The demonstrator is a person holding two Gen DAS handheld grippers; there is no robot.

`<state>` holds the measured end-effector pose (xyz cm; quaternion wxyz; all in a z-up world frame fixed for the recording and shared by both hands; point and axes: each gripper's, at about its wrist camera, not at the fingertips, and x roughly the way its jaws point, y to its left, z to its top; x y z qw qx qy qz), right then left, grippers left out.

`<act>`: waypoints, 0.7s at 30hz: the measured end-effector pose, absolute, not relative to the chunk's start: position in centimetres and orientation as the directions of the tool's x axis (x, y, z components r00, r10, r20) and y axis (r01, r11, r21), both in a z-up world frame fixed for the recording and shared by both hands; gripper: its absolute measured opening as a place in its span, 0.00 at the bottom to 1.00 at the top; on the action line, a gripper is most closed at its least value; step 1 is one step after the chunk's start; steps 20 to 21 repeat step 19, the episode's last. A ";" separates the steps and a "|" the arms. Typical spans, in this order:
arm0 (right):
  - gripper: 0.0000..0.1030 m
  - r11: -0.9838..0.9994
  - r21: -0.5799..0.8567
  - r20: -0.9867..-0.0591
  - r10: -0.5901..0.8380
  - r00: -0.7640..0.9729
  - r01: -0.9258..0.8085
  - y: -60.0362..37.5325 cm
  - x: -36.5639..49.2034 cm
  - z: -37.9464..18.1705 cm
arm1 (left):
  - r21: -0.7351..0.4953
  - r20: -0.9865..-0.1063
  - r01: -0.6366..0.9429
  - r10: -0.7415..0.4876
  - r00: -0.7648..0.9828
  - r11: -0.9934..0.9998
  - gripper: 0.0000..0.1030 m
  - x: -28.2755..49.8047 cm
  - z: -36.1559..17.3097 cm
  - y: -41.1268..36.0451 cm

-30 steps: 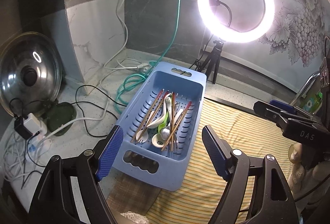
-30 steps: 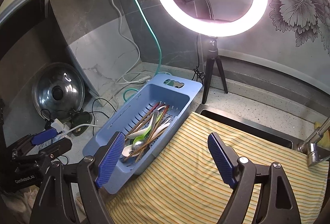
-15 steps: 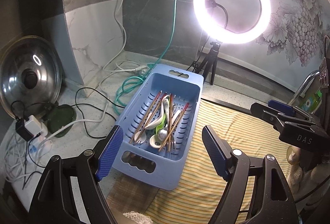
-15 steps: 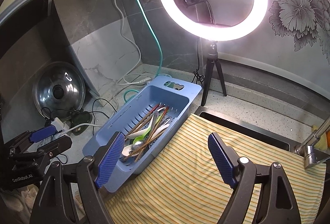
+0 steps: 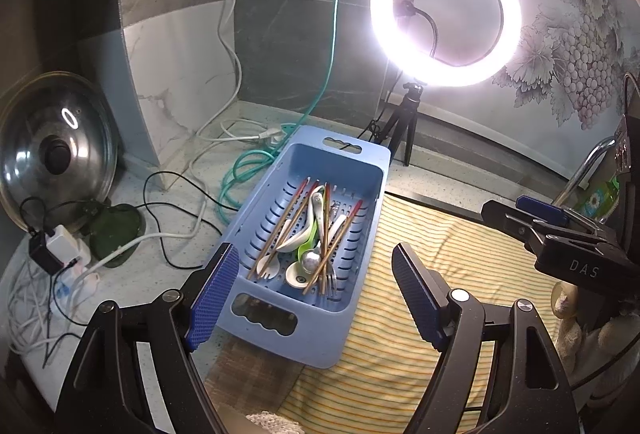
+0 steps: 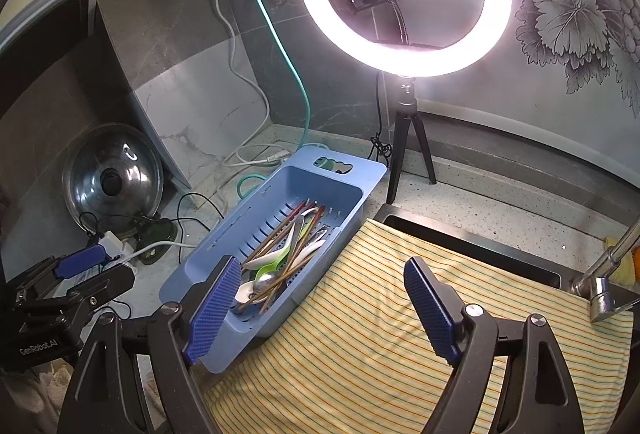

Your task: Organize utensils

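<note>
A blue slotted basket (image 5: 374,170) sits on the counter, its near end on a striped cloth (image 5: 460,246). It holds several wooden chopsticks (image 5: 294,218), white spoons (image 5: 316,198), a green spoon (image 5: 306,246), a metal spoon (image 5: 310,262) and a fork (image 5: 330,280). The basket also shows in the right wrist view (image 6: 224,254). My left gripper (image 5: 314,298) is open and empty, just short of the basket's near end. My right gripper (image 6: 320,310) is open and empty over the cloth (image 6: 400,334), right of the basket.
A lit ring light on a tripod (image 5: 404,138) stands behind the basket. A pot lid (image 5: 56,154) leans at the left among cables and a power strip (image 5: 60,250). A faucet (image 6: 608,270) is at the right by the sink edge (image 6: 480,250).
Both grippers have drifted slightly, so the basket sits a little lower and more central in the left wrist view. Both stay open; nothing has been picked up.
</note>
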<state>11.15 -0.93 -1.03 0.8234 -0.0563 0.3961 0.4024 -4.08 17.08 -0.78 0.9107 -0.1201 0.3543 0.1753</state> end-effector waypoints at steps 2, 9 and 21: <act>0.79 0.669 0.226 -0.698 0.618 0.361 -0.708 -0.9 11.2 -1.0 | -0.093 -0.688 -0.402 0.233 0.687 0.911 0.77 -4.0 -0.8 17.0; 0.79 0.669 0.224 -0.700 0.616 0.361 -0.708 -1.0 11.3 -1.2 | -0.092 -0.691 -0.397 0.228 0.686 0.913 0.77 -3.8 -0.8 16.8; 0.79 0.669 0.232 -0.708 0.614 0.349 -0.706 -1.3 11.7 -1.7 | -0.080 -0.687 -0.397 0.238 0.687 0.914 0.77 -3.6 -0.9 16.6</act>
